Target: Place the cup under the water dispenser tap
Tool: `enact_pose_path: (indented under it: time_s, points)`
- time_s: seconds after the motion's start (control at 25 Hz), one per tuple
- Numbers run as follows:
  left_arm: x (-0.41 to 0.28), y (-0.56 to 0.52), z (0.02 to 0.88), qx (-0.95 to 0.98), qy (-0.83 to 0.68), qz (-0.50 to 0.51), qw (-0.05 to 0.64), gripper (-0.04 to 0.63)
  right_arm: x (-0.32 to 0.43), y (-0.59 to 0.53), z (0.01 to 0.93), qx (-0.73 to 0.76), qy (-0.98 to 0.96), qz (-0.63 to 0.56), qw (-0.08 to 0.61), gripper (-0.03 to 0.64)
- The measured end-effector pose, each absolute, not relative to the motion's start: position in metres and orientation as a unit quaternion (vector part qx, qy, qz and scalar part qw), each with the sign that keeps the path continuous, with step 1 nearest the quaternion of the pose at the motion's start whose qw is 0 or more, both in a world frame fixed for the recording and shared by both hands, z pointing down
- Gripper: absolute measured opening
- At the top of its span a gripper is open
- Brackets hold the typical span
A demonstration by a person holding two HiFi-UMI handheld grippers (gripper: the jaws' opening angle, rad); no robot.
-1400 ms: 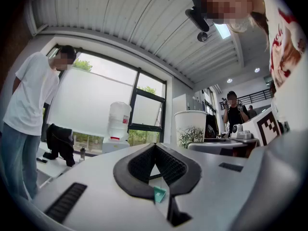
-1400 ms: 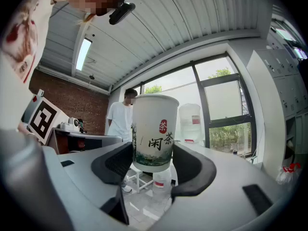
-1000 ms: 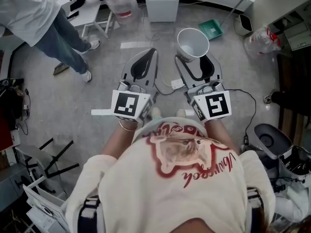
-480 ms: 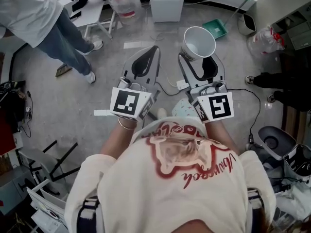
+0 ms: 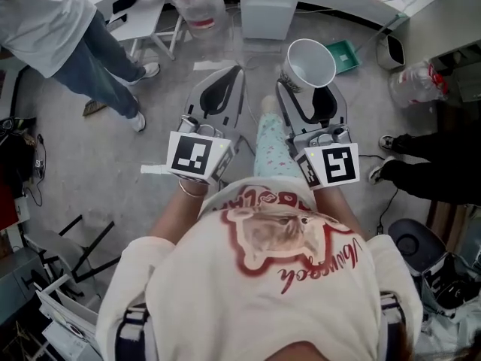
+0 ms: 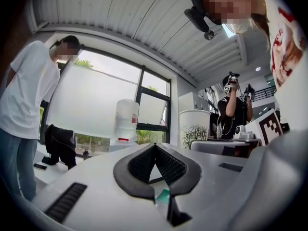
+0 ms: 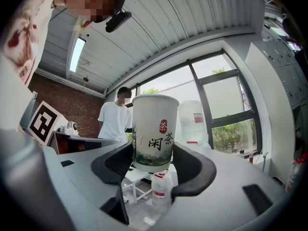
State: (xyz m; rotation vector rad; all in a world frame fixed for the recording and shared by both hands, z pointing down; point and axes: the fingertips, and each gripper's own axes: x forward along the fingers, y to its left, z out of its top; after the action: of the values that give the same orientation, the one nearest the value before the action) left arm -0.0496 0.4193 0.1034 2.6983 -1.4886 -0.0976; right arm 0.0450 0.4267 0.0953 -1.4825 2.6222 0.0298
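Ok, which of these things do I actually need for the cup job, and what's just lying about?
Needed:
- cup, held in the right gripper
- water dispenser ahead

Lying about:
- water jug on the floor
- green dustpan
- low white table
- left gripper, shut and empty

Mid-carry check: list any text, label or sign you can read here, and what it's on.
"闲茶": black characters on the cup.
Red seal above them on the cup: too small to read.
Red cursive word on the person's shirt: upside down, not legible.
Label on the water jug: too small to read.
Square markers on the gripper cubes: patterns only, no words.
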Motion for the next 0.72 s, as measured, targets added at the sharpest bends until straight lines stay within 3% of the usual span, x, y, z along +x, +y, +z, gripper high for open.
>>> enact_pose_path:
  time_s: [0.72]
  points:
    - [-0.038, 0.014, 0.126, 0.835, -0.548, -0.036, 0.033, 0.02, 0.071, 0.022, 0.129, -0.451, 0.891, 0.031, 0.035, 0.268]
